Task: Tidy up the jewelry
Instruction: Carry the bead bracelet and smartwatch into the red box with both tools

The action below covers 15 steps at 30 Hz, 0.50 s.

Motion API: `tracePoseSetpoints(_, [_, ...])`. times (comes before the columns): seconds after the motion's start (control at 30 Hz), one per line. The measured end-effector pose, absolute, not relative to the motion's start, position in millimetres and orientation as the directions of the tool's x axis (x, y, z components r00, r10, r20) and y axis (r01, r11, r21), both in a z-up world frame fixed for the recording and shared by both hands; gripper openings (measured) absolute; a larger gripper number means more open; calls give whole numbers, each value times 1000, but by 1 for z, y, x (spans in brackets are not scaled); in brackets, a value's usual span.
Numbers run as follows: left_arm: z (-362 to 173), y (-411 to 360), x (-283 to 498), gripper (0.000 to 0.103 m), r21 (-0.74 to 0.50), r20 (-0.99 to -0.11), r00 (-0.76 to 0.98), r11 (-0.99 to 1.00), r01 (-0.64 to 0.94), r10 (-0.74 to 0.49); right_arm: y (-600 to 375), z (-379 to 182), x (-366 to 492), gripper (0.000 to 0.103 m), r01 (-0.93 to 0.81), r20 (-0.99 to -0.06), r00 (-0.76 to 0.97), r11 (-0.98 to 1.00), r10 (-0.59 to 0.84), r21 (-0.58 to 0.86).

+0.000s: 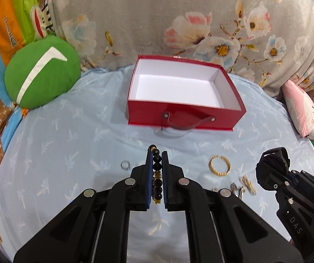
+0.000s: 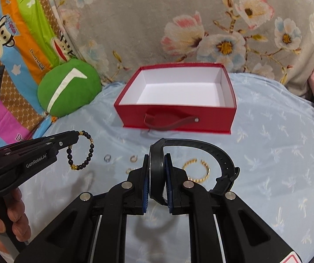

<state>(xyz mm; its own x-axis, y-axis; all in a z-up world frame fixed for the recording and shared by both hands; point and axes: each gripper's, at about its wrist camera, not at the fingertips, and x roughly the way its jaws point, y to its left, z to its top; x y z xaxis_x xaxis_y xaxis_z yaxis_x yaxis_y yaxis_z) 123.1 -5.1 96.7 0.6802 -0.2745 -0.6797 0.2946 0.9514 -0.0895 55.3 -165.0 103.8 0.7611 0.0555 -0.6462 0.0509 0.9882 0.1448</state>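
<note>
My left gripper (image 1: 157, 155) is shut on a black bead bracelet (image 1: 157, 175) with gold spacers, held above the bed; in the right wrist view the bracelet (image 2: 90, 151) hangs from that gripper (image 2: 74, 139). My right gripper (image 2: 157, 157) is shut on a black wristwatch (image 2: 157, 175), whose strap curls to the right; it also shows in the left wrist view (image 1: 273, 166). An open red box (image 1: 185, 111) with a white inside stands ahead, empty. On the sheet lie a gold bangle (image 1: 220, 165), a silver ring (image 1: 125, 165) and small gold and silver pieces (image 1: 247, 184).
The light blue sheet (image 1: 69, 142) covers the bed. A green round cushion (image 1: 41, 79) lies at the left, a pink cushion (image 1: 302, 109) at the right, and a floral quilt (image 1: 178, 22) behind the box. More small rings (image 2: 132, 158) lie near the bangle (image 2: 197, 171).
</note>
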Motion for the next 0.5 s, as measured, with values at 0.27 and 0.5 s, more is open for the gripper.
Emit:
tracePoseSetpoints(0.27, [132,-28,170,7,-47,-603,751,952,303,-269,-187,131,106,12,63,-592,806,991,19,118])
tracePoseSetpoints(0.5, [157,-55,227,7,-13,-536,804,955,297,-257,-211,155,174,12,66,-544,839,993,-5,93])
